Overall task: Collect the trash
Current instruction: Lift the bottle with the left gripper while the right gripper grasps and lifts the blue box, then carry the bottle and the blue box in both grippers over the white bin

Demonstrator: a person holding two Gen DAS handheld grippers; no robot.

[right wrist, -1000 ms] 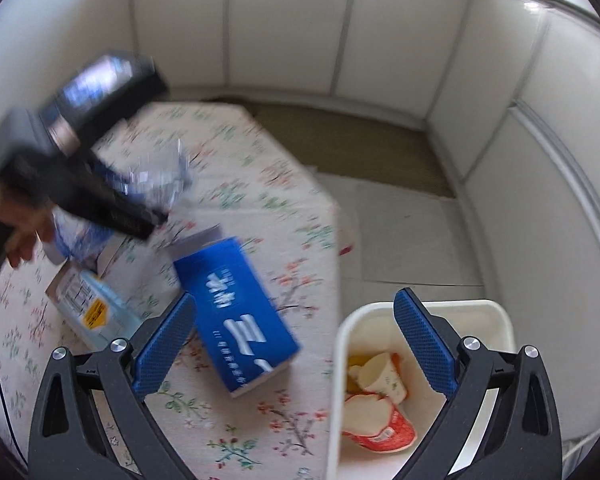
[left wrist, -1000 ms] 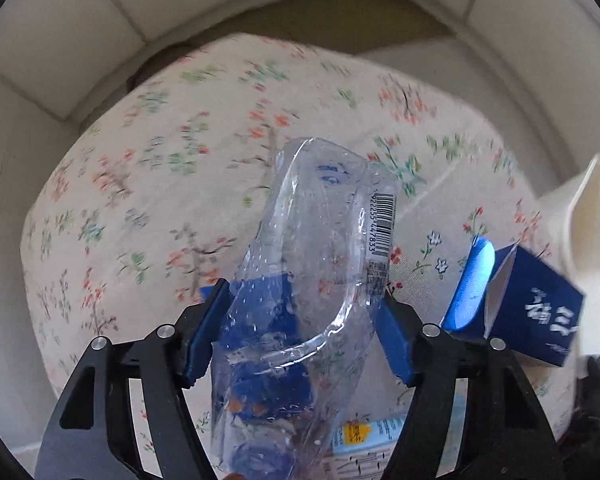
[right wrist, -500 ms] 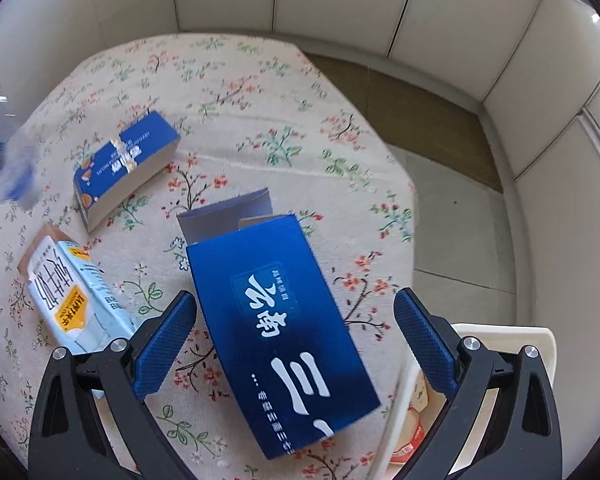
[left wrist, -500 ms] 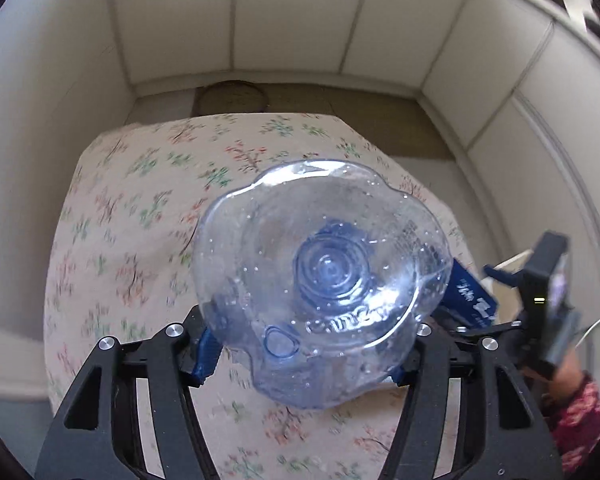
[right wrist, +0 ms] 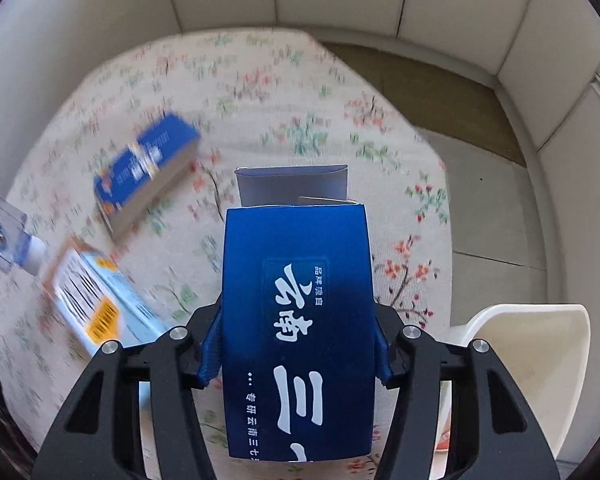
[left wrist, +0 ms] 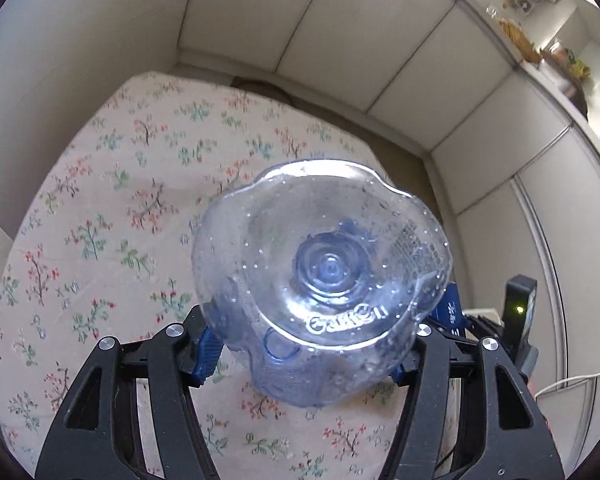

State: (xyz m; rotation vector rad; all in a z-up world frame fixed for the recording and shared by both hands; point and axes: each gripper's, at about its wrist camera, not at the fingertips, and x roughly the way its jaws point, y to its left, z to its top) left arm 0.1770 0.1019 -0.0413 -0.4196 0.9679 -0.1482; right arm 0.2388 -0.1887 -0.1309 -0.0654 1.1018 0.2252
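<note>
A clear crumpled plastic bottle [left wrist: 324,264] points its base at the left wrist camera, and my left gripper [left wrist: 308,348] is shut on its body above the floral tablecloth [left wrist: 120,200]. The same bottle shows at the left edge of the right wrist view [right wrist: 0,236]. A dark blue box with white lettering [right wrist: 296,320] lies on the cloth with its top flap open. My right gripper [right wrist: 296,352] straddles it, jaws closing, both blue pads against the box's long sides.
A second blue box [right wrist: 148,168] and a light blue carton with a yellow label [right wrist: 96,304] lie on the cloth to the left. A white bin [right wrist: 532,360] stands by the table's right edge. White panelled walls surround the table.
The left gripper rose and rolled, so the bottle's base now faces the camera. The right gripper came down over the dark blue box and its jaws closed from wide open onto its sides.
</note>
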